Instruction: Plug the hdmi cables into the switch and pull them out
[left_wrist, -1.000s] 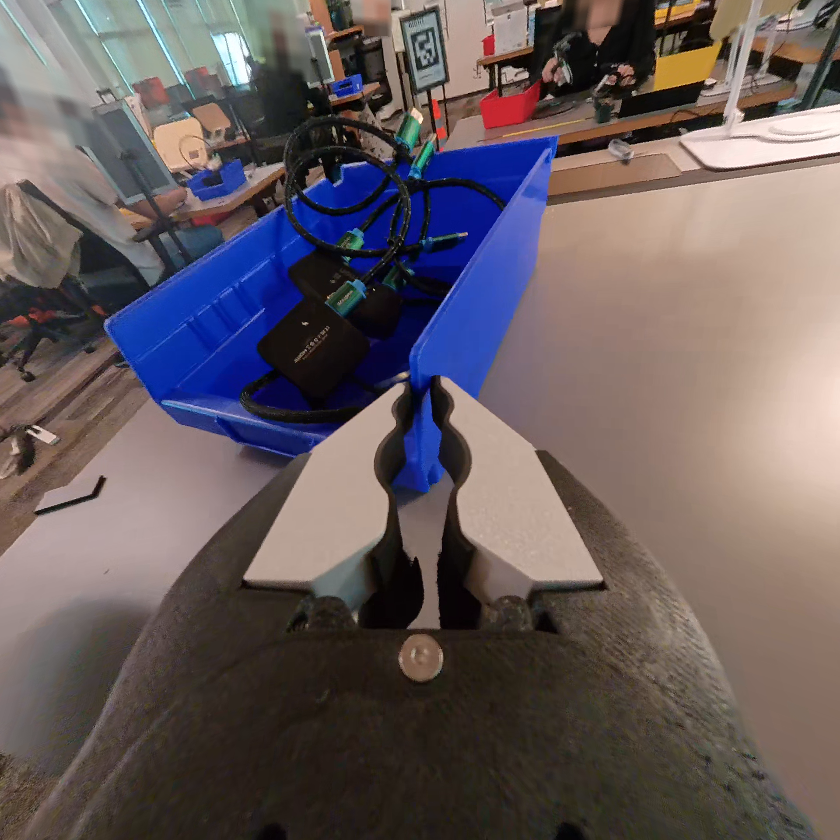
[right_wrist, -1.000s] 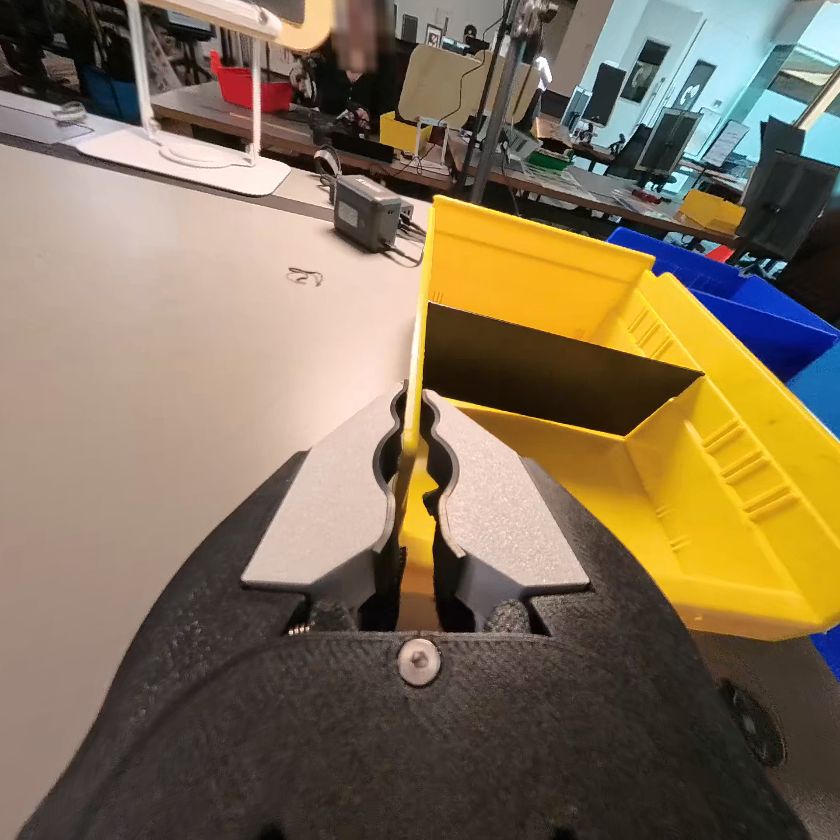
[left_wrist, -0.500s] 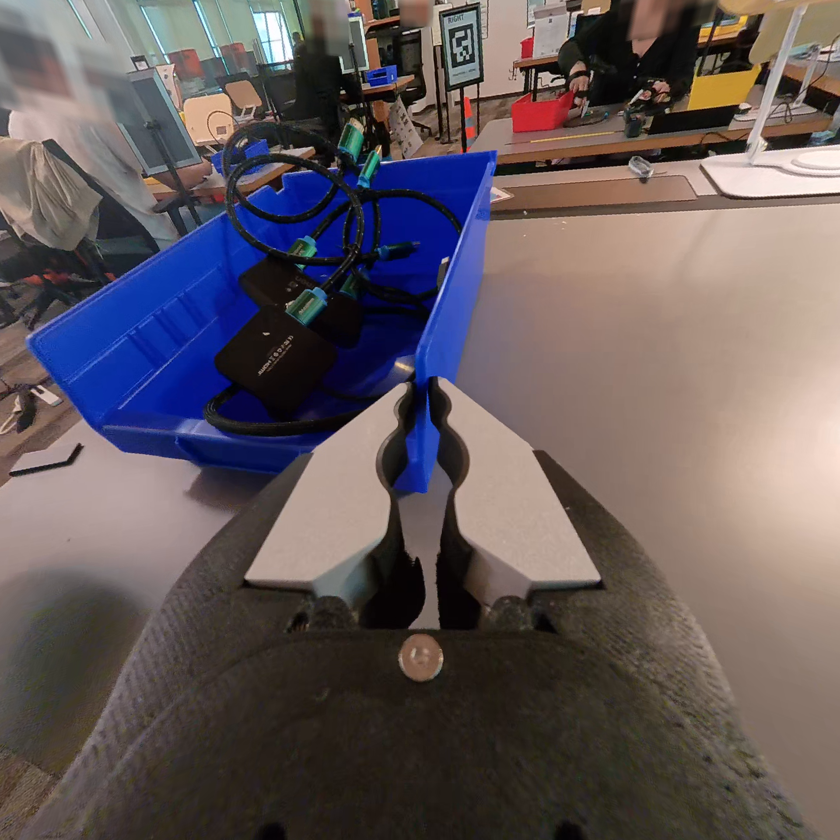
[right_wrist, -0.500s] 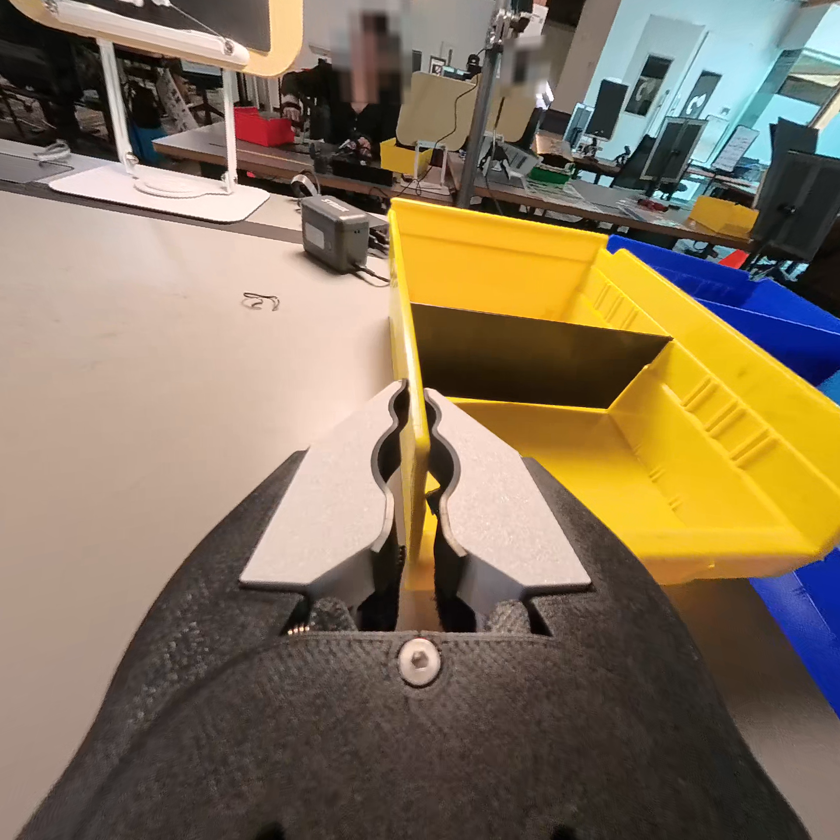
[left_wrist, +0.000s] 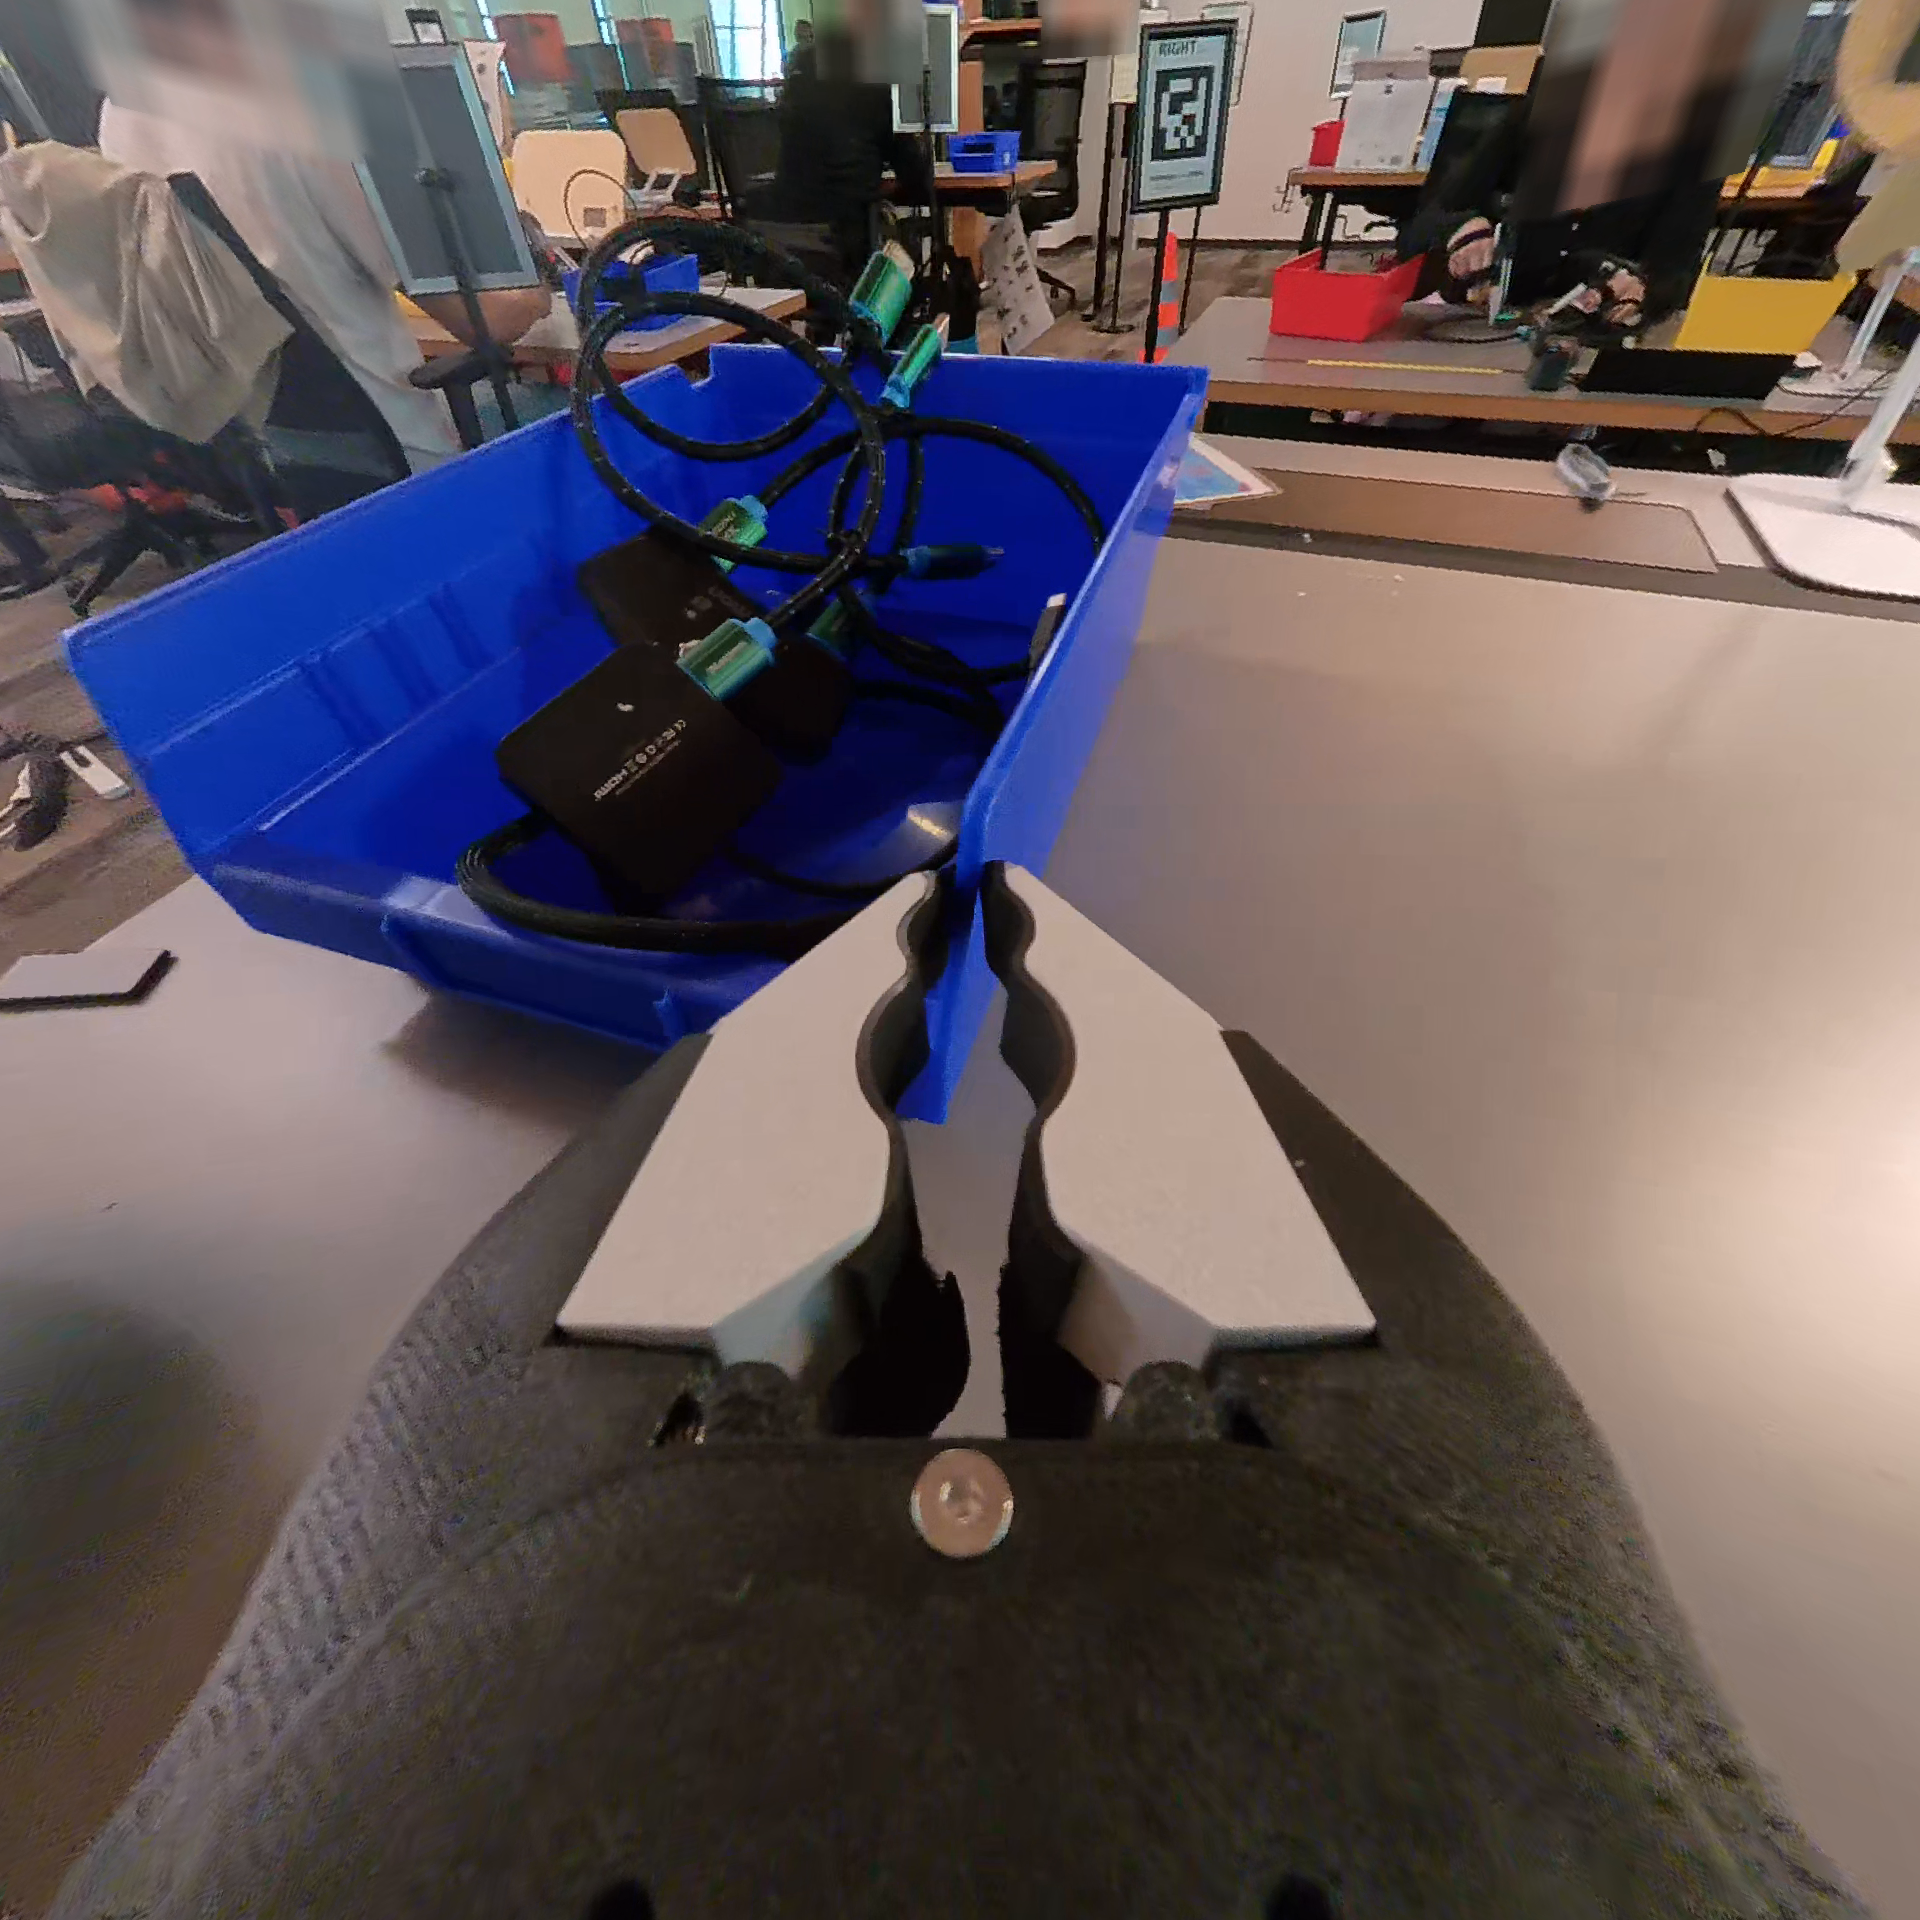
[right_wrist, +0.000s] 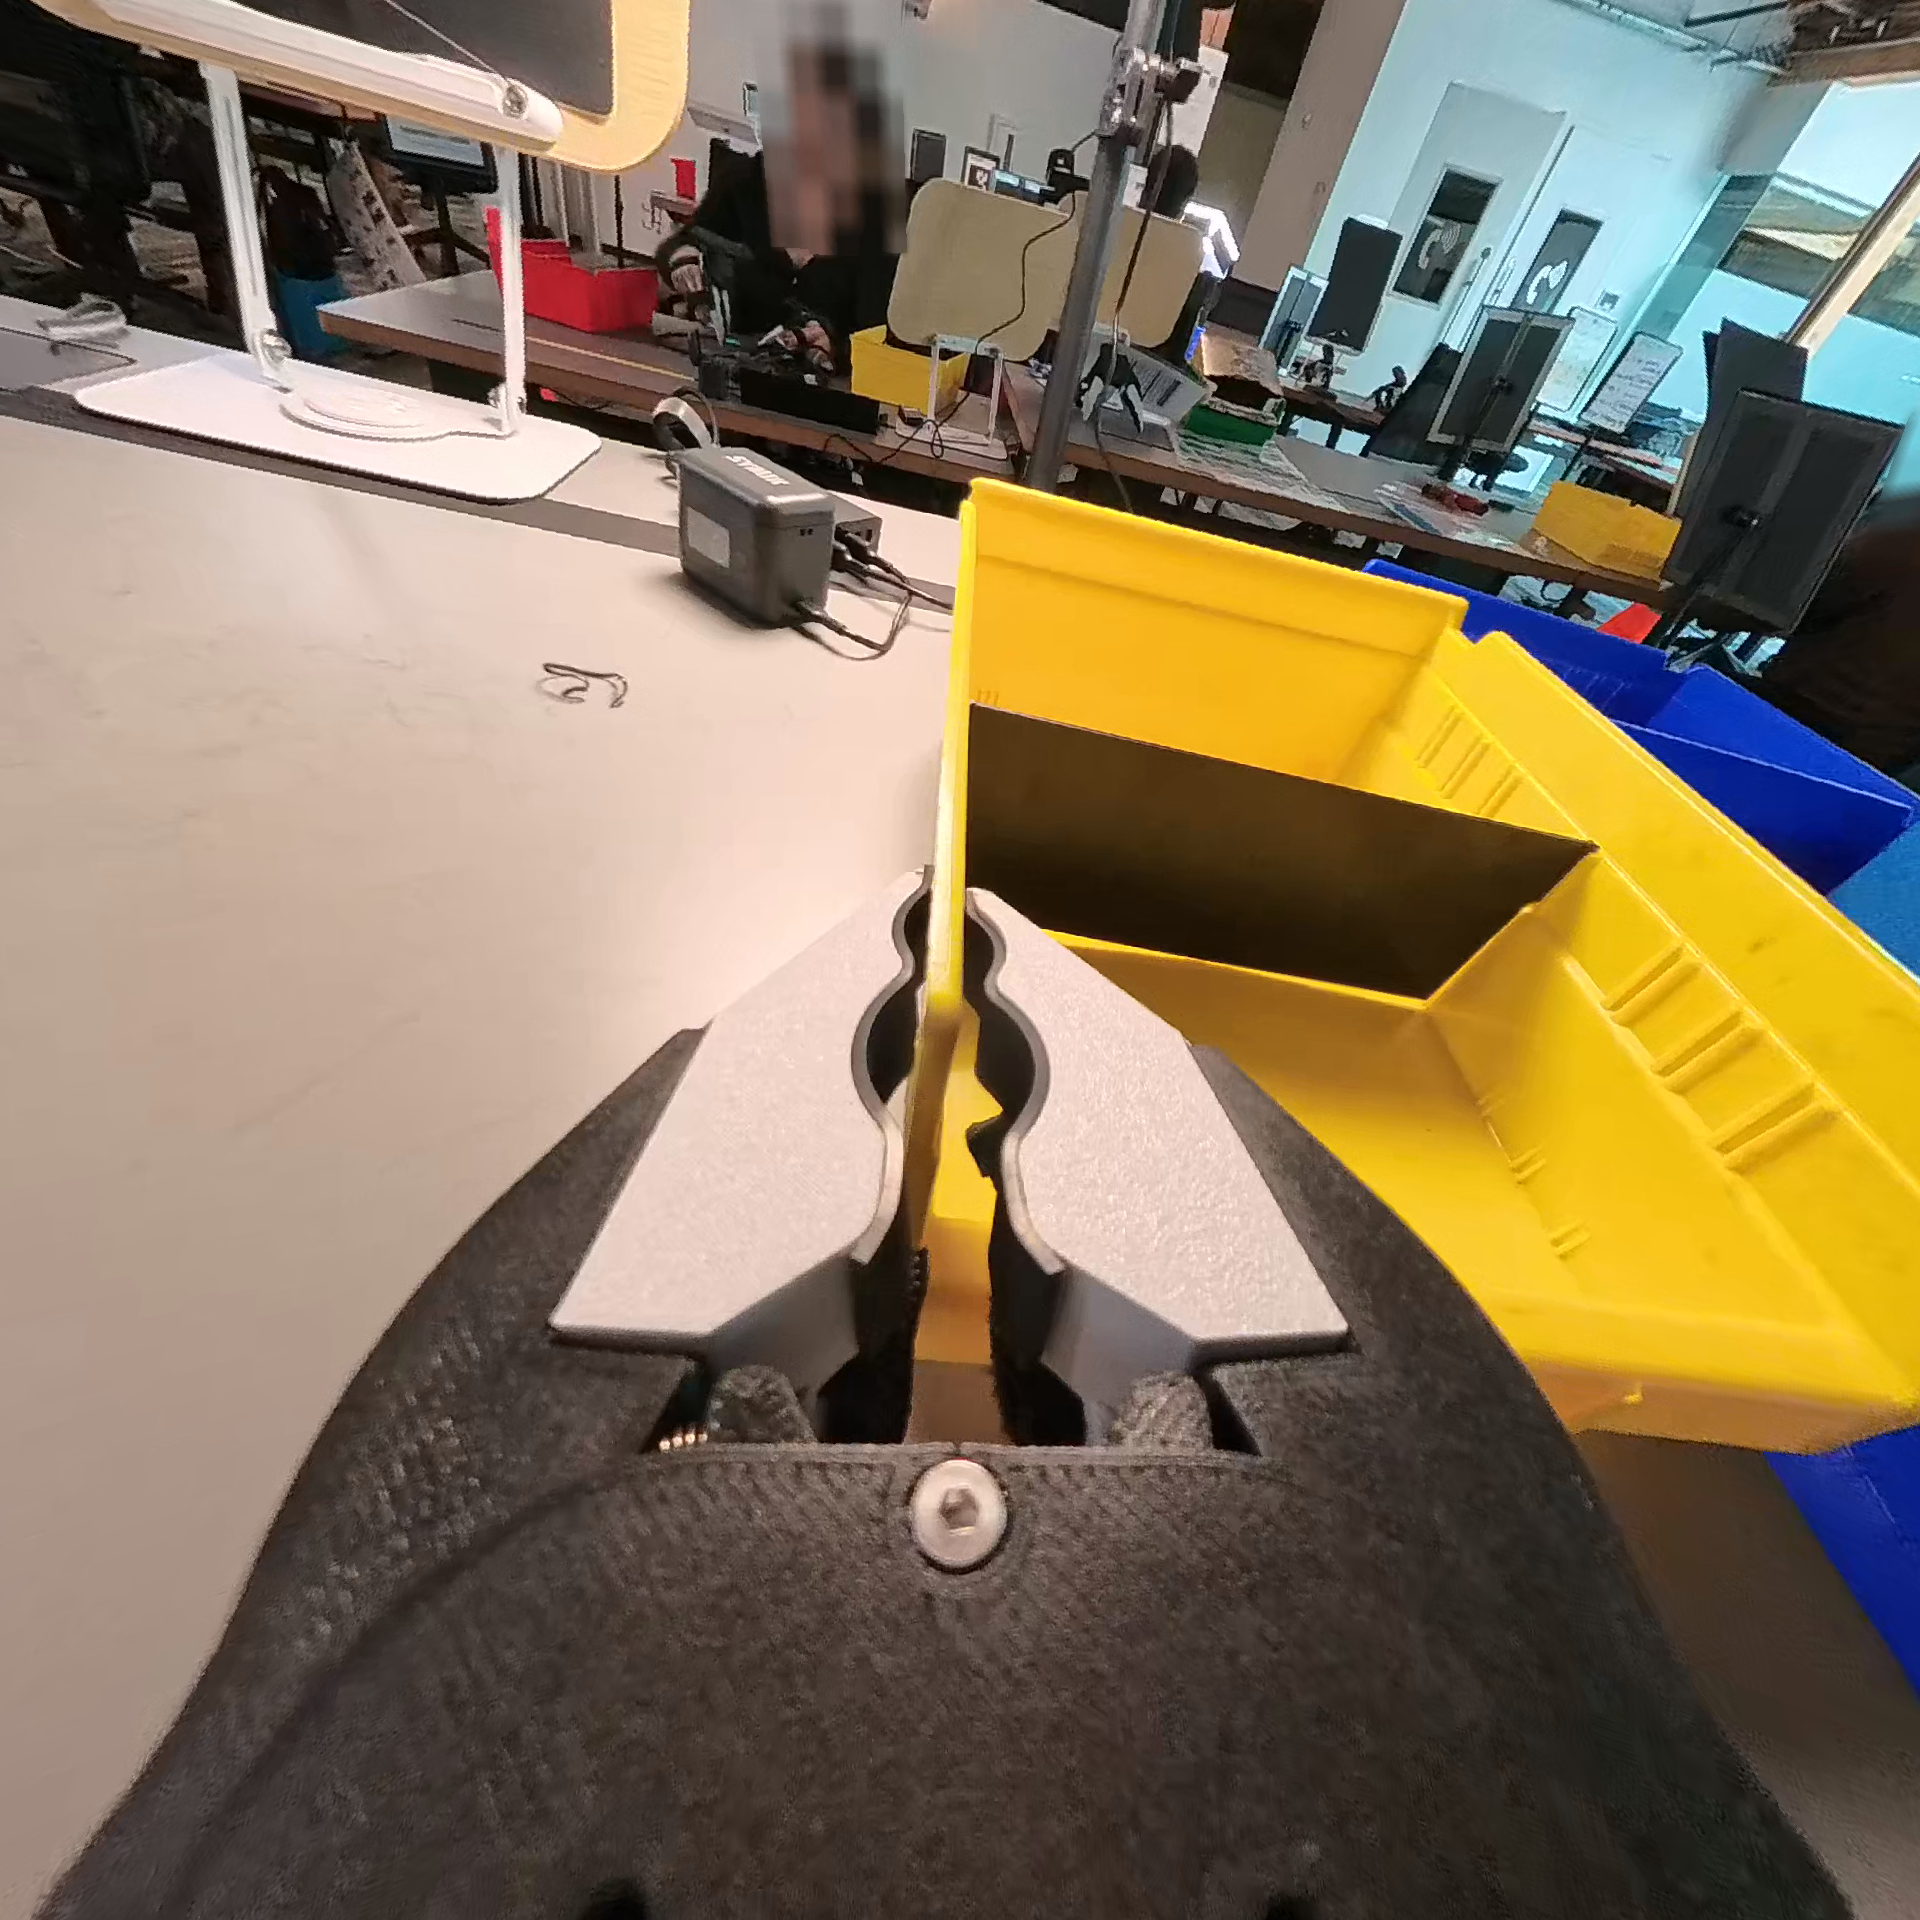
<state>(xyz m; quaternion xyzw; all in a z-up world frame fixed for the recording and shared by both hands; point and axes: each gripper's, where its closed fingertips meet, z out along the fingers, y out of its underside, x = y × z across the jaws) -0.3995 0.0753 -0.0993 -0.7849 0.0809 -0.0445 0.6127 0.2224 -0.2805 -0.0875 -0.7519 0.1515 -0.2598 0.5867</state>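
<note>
While the left gripper (left_wrist: 961, 883) fingers pinch the blue plastic bin (left_wrist: 1081, 634) w/ black switch box (left_wrist: 634, 774) & braided hdmi cables (left_wrist: 727, 436) inside, right gripper (right_wrist: 945, 894) fingers pinch the yellow plastic bin (right_wrist: 1195, 623). Set both flat on the grey bench (left_wrist: 1507, 883), slow.

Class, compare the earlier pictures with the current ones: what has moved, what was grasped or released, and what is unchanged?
The blue bin, clamped at its wall by the left tool, has levelled from its earlier tilt. The yellow bin, clamped by the right tool, has swung a little in view. Nothing was grasped or released. The HDMI cables and black switches stay in the blue bin.
</note>
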